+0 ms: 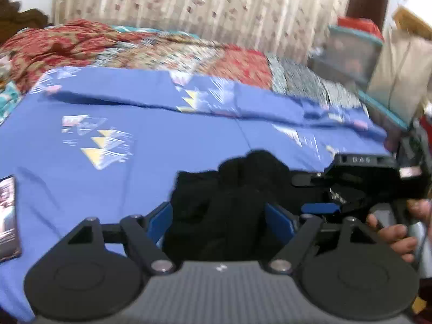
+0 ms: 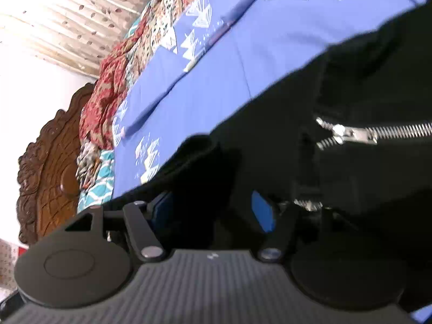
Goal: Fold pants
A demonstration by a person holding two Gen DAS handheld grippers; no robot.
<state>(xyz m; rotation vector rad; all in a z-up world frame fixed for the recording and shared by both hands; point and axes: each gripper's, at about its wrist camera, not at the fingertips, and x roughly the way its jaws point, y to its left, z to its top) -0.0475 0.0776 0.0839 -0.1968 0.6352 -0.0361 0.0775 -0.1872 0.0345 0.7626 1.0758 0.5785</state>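
Early in the fold, by the look of it: black pants (image 1: 216, 202) bunched in a soft heap near the front edge of the bed, nothing flat or creased yet. Left gripper (image 1: 218, 221) clamped on a thick wad of the dark cloth. Right gripper (image 2: 210, 210) closed on cloth too, metal zipper (image 2: 356, 132) gleaming just beside. Beneath, smooth blue bedsheet (image 1: 135, 183) with pale triangles; rumpled red patterned blanket (image 1: 67, 43) behind.
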